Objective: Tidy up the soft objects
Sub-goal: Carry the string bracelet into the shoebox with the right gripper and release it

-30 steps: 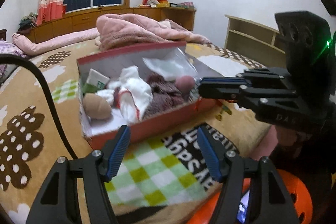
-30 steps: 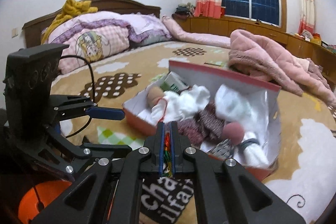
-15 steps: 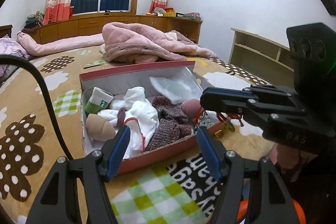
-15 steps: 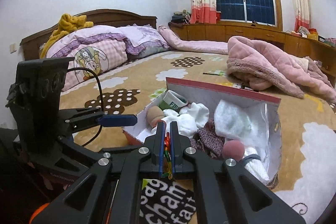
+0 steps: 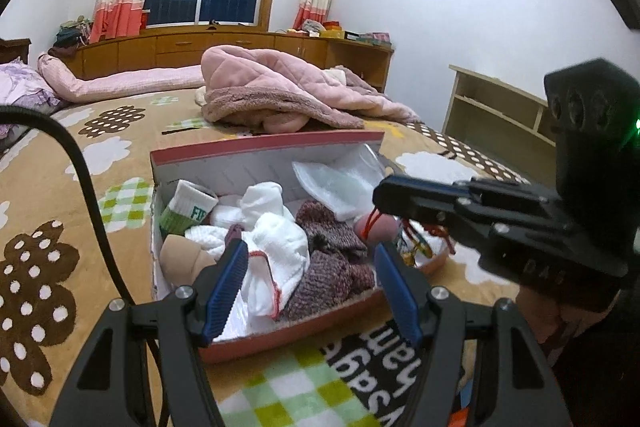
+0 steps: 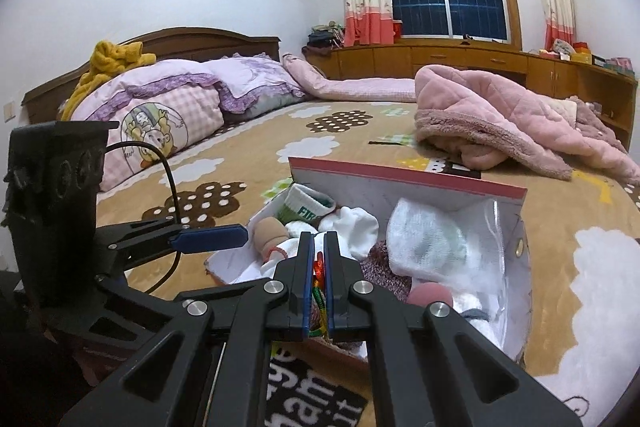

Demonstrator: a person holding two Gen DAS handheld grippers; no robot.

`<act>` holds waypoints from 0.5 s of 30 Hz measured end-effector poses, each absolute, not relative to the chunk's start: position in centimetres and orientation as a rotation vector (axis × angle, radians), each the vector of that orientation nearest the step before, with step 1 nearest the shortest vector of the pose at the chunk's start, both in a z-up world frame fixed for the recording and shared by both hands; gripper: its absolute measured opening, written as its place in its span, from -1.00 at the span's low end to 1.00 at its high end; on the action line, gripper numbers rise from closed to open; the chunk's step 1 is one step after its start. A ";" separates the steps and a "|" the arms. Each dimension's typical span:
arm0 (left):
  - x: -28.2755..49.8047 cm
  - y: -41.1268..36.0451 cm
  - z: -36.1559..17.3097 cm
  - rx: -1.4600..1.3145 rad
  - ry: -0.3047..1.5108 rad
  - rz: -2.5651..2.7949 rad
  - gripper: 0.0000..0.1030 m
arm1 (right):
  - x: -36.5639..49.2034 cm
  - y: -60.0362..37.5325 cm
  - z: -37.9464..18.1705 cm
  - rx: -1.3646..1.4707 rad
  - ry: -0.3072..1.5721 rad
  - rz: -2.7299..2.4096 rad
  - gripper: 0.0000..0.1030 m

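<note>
A red cardboard box [image 5: 264,147] [image 6: 404,179] lies on the bed, holding white socks [image 5: 276,239], a green-and-white sock [image 5: 188,211], a maroon knit piece [image 5: 332,267], a tan ball [image 5: 180,259] and a pink ball [image 5: 380,227]. My left gripper [image 5: 310,287] is open and empty, hovering over the box's near edge. My right gripper [image 6: 318,279] is shut on a red and multicoloured cord ornament [image 6: 319,287], which also shows in the left wrist view [image 5: 416,243], held over the box's right end.
A pink quilted coat [image 5: 280,95] lies on the bed behind the box. Pillows and a folded quilt [image 6: 168,107] sit at the headboard. A wooden cabinet [image 5: 240,47] runs under the window. A pale shelf unit [image 5: 492,111] stands at the right.
Both grippers have risen and tilted, so the box sits lower in both views. The right gripper stays shut on the cord ornament. The left stays open.
</note>
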State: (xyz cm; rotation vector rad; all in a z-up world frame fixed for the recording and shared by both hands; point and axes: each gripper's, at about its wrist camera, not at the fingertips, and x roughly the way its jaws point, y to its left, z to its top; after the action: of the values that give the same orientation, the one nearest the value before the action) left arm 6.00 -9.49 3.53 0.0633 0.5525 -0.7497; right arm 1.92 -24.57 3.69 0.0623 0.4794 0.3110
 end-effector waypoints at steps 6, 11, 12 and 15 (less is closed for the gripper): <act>6.7 -9.2 3.6 0.045 0.555 -0.732 0.36 | 2.8 -24.4 3.2 0.060 0.491 0.301 -0.89; 7.7 -9.4 3.5 0.030 0.563 -0.716 0.36 | 4.0 -24.8 2.9 0.080 0.500 0.279 -0.89; 8.0 -9.5 3.5 0.029 0.565 -0.712 0.36 | 4.3 -24.9 2.8 0.083 0.503 0.273 -0.89; 8.8 -10.0 3.0 0.026 0.577 -0.699 0.37 | 5.1 -24.8 2.6 0.091 0.510 0.258 -0.89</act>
State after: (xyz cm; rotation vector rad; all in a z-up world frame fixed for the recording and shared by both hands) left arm 8.78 -10.04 3.04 0.0258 0.5774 -0.6993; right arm 5.09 -24.85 2.58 0.0912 0.5104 0.2582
